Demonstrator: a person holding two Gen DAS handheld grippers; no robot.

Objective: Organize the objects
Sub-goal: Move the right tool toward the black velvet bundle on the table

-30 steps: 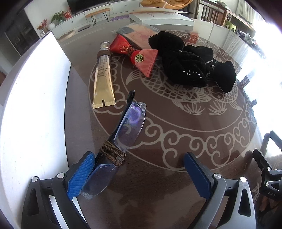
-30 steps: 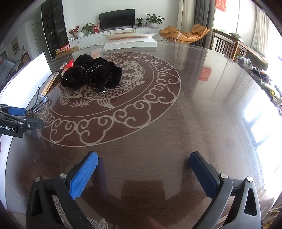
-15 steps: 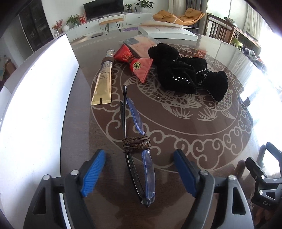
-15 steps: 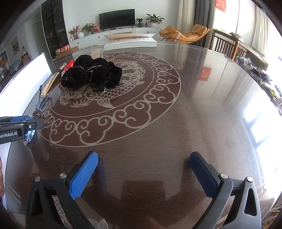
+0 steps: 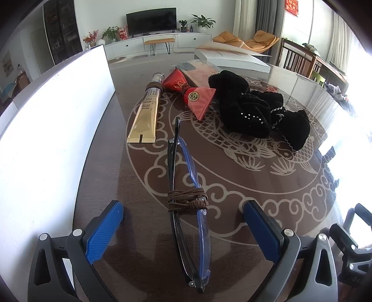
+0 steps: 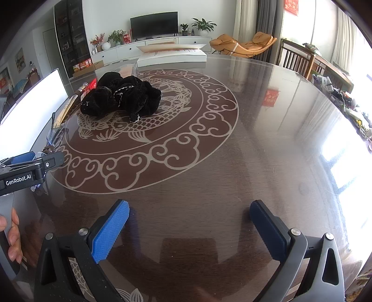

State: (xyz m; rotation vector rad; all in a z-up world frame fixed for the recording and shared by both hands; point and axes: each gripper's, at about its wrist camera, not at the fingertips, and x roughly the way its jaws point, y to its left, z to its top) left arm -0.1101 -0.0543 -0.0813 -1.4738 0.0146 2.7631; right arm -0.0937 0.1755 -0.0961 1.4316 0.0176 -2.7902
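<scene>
Opening: left gripper (image 5: 182, 228), jaws widening, glasses (image 5: 188, 209) between, untouched
Right gripper (image 6: 189, 228): spread wide, nothing inside
Glasses: folded, cord-wrapped, on table (image 5: 232, 185)

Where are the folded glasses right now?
In the left wrist view the folded glasses lie on the table, between the left gripper's opening jaws, untouched by either pad, just nearer than the gold tube.

A black flat television (image 6: 154, 24) is mounted on a white wall above a long white low cabinet (image 6: 148, 47). Green potted plants (image 6: 203, 24) are set along it. An orange lounge chair (image 6: 241, 46) is placed near grey curtains (image 6: 265, 18), and bright daylight is admitted from the right.
</scene>
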